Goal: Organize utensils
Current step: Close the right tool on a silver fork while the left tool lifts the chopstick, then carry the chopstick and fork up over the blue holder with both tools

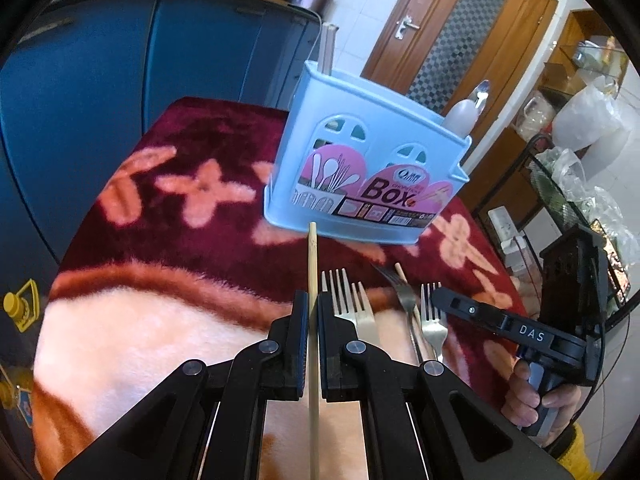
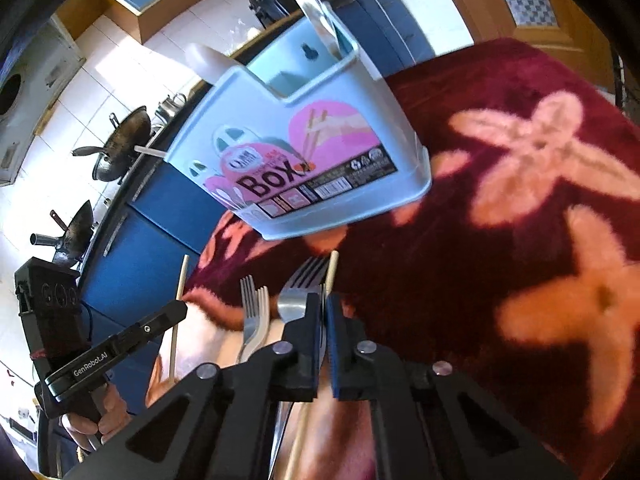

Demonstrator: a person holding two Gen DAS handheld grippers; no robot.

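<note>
A light blue utensil box [image 1: 360, 168] stands on the red floral blanket [image 1: 180, 184]; it holds chopsticks [image 1: 329, 46] at its left and a spoon [image 1: 480, 94] at its right. My left gripper [image 1: 313, 300] is shut on a wooden chopstick [image 1: 312, 256] that points toward the box. Several forks [image 1: 352, 300] lie just right of it. My right gripper [image 2: 323, 304] is shut on a steel fork [image 2: 298, 292], lifted in front of the box [image 2: 304, 152]; another chopstick [image 2: 331, 272] lies under it.
Blue kitchen cabinets [image 1: 100, 80] stand behind the table. A wooden door [image 1: 460, 32] and a wire rack with bags [image 1: 572, 168] are at the right. Woks [image 2: 120, 148] sit on the counter in the right wrist view.
</note>
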